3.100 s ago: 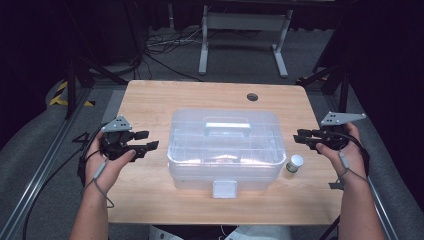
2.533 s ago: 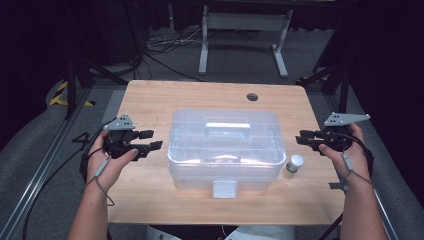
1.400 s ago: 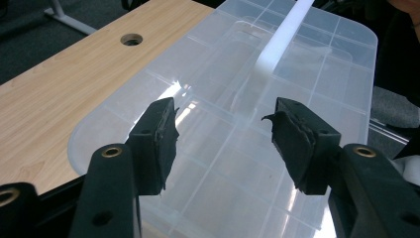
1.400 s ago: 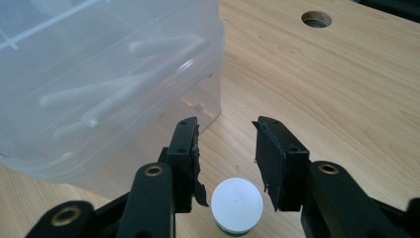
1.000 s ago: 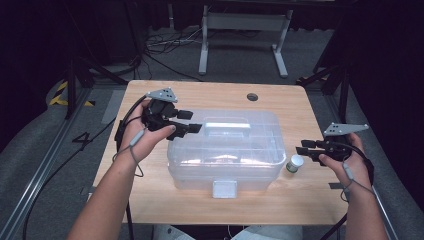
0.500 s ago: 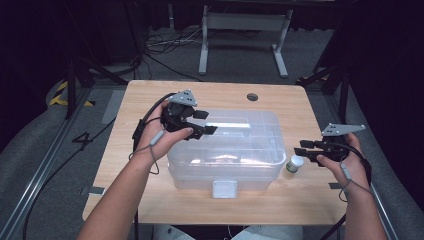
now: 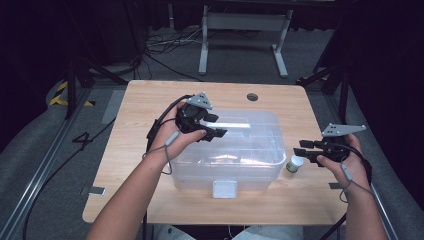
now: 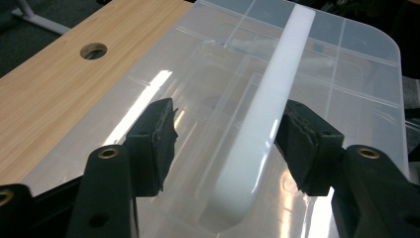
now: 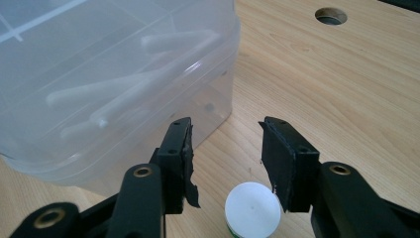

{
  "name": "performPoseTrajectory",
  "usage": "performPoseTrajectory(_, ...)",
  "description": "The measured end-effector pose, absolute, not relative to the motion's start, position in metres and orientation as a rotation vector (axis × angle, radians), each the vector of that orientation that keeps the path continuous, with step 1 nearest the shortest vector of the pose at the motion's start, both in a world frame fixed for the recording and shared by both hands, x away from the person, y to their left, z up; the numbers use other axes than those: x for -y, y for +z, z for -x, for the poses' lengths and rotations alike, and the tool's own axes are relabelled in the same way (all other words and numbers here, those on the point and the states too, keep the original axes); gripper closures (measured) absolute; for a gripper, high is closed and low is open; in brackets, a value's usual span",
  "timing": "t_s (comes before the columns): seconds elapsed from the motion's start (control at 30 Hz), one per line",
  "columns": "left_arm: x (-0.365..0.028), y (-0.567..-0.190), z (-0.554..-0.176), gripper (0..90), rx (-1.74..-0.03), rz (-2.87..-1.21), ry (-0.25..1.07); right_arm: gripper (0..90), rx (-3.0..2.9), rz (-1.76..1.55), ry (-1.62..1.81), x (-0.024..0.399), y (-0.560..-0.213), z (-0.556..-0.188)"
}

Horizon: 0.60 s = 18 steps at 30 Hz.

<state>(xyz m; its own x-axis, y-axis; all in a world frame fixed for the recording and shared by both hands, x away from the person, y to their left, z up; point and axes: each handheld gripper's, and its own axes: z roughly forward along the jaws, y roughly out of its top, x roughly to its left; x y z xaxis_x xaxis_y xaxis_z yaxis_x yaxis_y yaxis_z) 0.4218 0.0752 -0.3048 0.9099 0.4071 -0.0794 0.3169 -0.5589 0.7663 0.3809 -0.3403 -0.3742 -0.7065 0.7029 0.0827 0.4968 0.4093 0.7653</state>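
A clear plastic storage box (image 7: 250, 150) with a white handle (image 7: 232, 125) on its lid stands mid-table. My left gripper (image 7: 216, 126) hovers over the lid's left part. In the left gripper view its open jaws (image 8: 228, 144) straddle the handle (image 8: 282, 84), which lies nearer the right pad, with a wide gap to the left one. A small white-capped jar (image 7: 295, 163) stands by the box's right wall. My right gripper (image 7: 299, 148) is just right of it, and its jaws (image 9: 225, 148) have just been opening. The jar's cap (image 9: 252, 210) sits low between them, unpressed.
The wooden table (image 7: 140, 115) has a round cable hole (image 7: 252, 96) behind the box. A white latch (image 7: 224, 189) hangs on the box's front wall. White sticks lie inside the box (image 9: 99, 74). Dark floor, cables and a stand's feet lie beyond the far edge.
My left gripper has travelled from the table's left side onto the box lid and come down around the handle. The right gripper has shifted slightly toward the jar and its jaws stand wider.
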Motion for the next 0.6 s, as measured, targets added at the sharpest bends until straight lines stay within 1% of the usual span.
performPoseTrajectory(0.1, -0.0723, -0.3052, -0.4218, 49.4, -0.513, -2.237, 0.145, 56.3, -2.419, -1.053, 1.181, 0.3397, -0.3741, -0.3804)
performPoseTrajectory(0.23, -0.067, -0.3055, -0.4199, 65.8, -0.467, -2.279, 0.164, 56.3, -2.424, -1.044, 1.177, 0.3386, -0.3745, -0.3801)
performPoseTrajectory(0.27, -0.0658, -0.3053, -0.4191, 68.9, -0.458, -2.291, 0.192, 56.3, -2.426, -1.043, 1.175, 0.3385, -0.3746, -0.3799)
performPoseTrajectory(0.3, -0.0646, -0.3047, -0.4179, 69.6, -0.446, -2.314, 0.232, 56.3, -2.427, -1.043, 1.174, 0.3383, -0.3746, -0.3798)
performPoseTrajectory(0.33, -0.0642, -0.3044, -0.4178, 70.0, -0.44, -2.319, 0.236, 56.3, -2.429, -1.042, 1.173, 0.3382, -0.3746, -0.3796)
performPoseTrajectory(0.5, -0.067, -0.3029, -0.4193, 70.6, -0.455, -2.31, 0.196, 56.6, -2.428, -1.039, 1.177, 0.3381, -0.3741, -0.3782)
performPoseTrajectory(0.6, -0.0672, -0.3006, -0.419, 70.8, -0.451, -2.319, 0.21, 57.6, -2.427, -1.037, 1.176, 0.3387, -0.3733, -0.3769)
